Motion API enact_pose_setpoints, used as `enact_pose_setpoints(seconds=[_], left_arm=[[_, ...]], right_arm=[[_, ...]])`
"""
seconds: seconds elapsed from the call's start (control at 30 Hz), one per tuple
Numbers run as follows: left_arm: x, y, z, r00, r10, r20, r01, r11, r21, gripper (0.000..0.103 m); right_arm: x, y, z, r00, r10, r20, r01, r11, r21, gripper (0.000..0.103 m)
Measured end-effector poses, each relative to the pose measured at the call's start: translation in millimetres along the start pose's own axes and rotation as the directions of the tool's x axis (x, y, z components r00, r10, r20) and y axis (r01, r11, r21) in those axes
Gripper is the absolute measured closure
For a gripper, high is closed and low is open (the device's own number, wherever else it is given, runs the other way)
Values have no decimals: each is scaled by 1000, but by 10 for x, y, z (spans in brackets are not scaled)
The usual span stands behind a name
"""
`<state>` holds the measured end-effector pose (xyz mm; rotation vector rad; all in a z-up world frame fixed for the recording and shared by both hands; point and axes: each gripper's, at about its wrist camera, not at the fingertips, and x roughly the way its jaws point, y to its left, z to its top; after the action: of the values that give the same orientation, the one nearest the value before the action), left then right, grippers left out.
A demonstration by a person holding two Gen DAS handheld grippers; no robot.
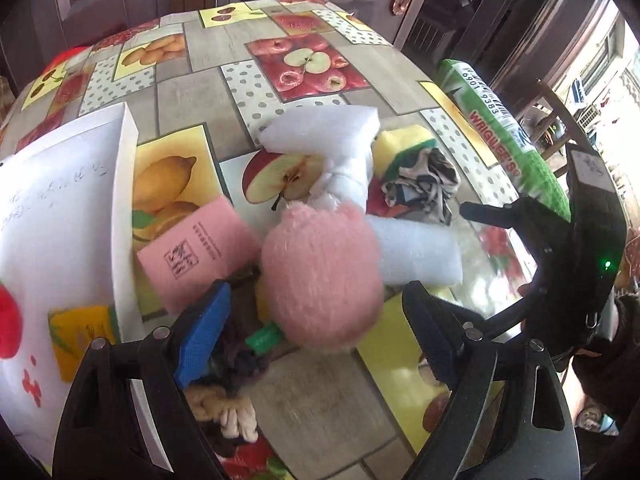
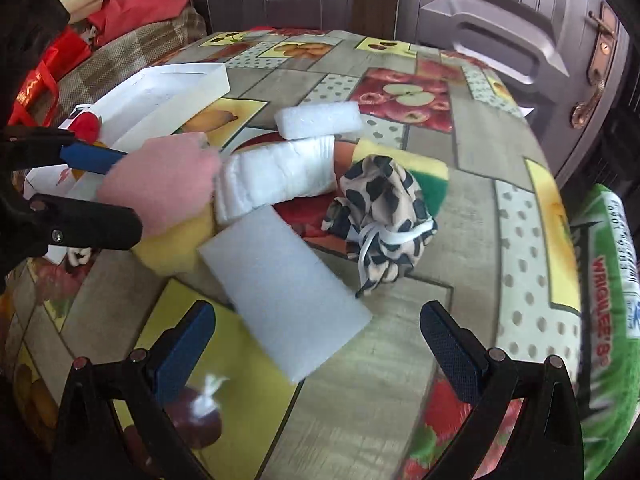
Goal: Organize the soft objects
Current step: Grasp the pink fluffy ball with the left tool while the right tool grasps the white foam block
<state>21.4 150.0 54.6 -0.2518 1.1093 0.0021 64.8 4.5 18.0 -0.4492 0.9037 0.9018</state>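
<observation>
Pink plush toy (image 1: 322, 276) on the fruit-print tablecloth (image 1: 208, 76), among white foam blocks (image 2: 286, 300), between the spread fingers of the left gripper (image 1: 316, 332); right gripper (image 2: 316, 344) likewise wide, empty, over one foam block.

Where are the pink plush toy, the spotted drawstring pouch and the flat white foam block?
pink plush toy (image 1: 324, 276), left wrist view, fuzzy body
spotted drawstring pouch (image 2: 384, 200), right wrist view, fabric side
flat white foam block (image 2: 284, 292), right wrist view, top face

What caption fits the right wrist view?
Open right gripper above white foam slab; left gripper open around pink plush.
</observation>
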Motion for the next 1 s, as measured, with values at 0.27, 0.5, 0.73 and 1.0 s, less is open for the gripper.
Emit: enact_pose_setpoints(seconds=[0.27,0.5,0.73,1.0], left_arm=[[86,44,12,999,-40,-7,40,998,-38,50],[-229,92,-51,995,-48,83,55,995,-79,50],[-701,100,-56,974,-42,221,66,993,-102,50],[-1444,-31,-90,907,65,415,-42,997,-64,50]], right_arm=[[106,127,78,999,40,-11,-41,997,-69,35],[-136,129,-118,991,134,-25,-133,991,16,38],[-708,148,-215,986,132,106,-142,985,97,39],[-1559,4,62,927,52,370,-149,960,238,39]])
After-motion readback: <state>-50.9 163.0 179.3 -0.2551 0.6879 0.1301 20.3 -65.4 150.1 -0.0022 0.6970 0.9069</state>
